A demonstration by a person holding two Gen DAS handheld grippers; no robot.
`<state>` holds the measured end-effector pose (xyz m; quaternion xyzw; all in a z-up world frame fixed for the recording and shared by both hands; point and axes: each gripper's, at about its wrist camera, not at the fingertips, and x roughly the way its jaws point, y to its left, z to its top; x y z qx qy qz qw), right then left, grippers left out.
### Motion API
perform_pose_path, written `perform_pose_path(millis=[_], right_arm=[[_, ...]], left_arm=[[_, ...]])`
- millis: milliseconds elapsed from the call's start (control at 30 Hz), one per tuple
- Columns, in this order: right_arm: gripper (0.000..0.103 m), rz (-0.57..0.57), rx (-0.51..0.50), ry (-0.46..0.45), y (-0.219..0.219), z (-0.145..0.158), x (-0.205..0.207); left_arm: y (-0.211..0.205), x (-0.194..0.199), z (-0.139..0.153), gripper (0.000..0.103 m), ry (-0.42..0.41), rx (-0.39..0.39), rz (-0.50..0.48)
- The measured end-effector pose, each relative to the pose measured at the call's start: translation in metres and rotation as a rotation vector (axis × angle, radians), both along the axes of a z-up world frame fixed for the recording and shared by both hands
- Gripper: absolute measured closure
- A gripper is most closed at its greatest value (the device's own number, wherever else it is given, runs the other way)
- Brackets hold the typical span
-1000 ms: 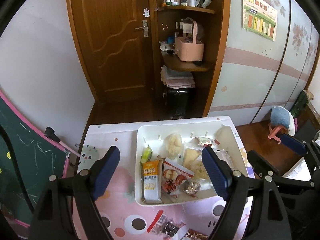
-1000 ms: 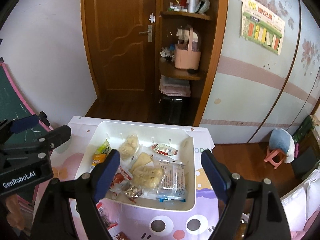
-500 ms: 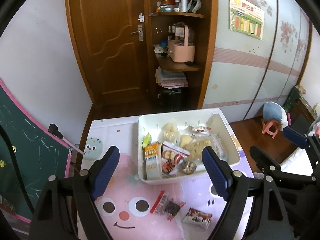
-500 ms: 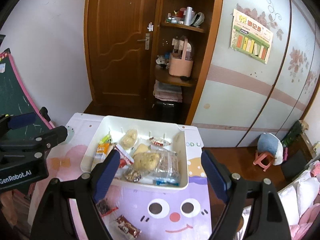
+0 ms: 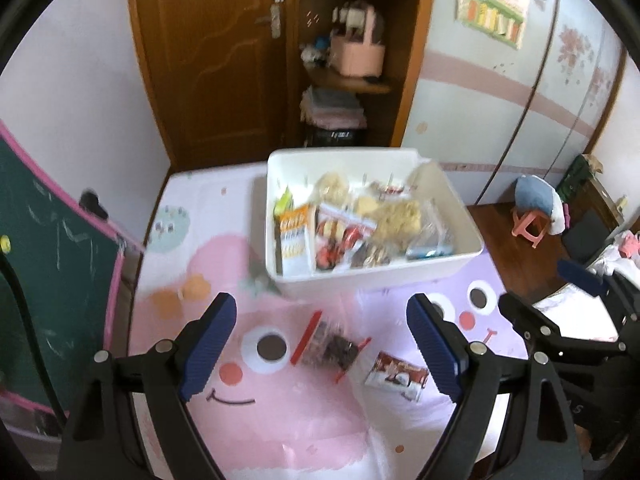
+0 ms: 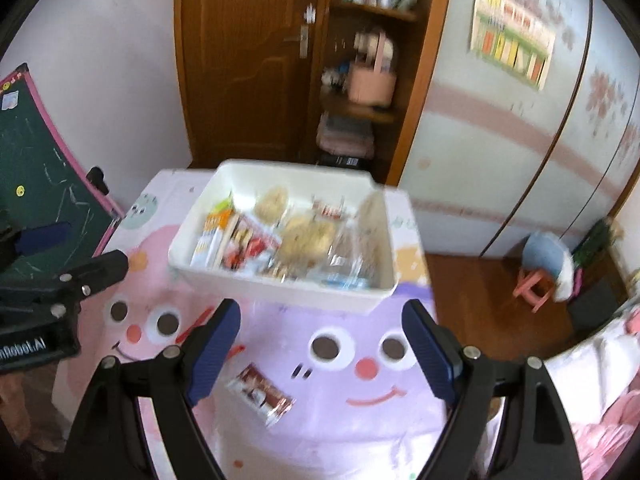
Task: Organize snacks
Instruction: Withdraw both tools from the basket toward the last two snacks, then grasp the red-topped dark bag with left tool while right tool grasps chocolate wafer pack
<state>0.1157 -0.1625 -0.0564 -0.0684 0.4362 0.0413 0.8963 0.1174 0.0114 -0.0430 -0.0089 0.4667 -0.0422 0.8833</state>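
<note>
Left wrist view: left hand-held gripper (image 5: 320,336) spread wide, holding nothing. Dark snack pack with red ends (image 5: 330,345) and small brown-white snack pack (image 5: 397,371) lie flat on bench (image 5: 280,412), near white bin (image 5: 400,276). Bin full of snack bags.

Right wrist view: right hand-held gripper (image 6: 321,340) spread wide, empty. Brown-white pack (image 6: 261,393) on bench below bin (image 6: 276,284). All blurry.

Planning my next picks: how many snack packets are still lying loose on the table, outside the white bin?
2. A clear red-edged packet of dark snacks lies on the pink cartoon face; a brown-and-white wrapped bar lies just right of it. Others may be hidden behind the grippers.
</note>
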Motion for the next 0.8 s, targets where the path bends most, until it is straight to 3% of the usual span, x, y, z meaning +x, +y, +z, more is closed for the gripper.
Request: perform_pose_path(millis=[233,467,600,800], right_arm=[[0.02,0.028,0.101,0.195,-0.018,-0.074,0.003],[0.02,0.14,0.062,0.347,-0.007,-0.144,0.004],[0.02,0.229,0.008,0.375,0.009,-0.164,0.005],[0.02,0.377,0.001,0.413,0.028,-0.183,0.003]], left_arm=[[0.025,0.017,-0.064,0.017,0.14,-0.033,0.096],[0.025,0.032,-0.136,0.017,0.285,-0.024,0.163],[0.015,0.042,-0.17,0.017,0.379,-0.079,0.188],[-0.001,0.056,-0.194,0.017,0.449,-0.142,0.236]])
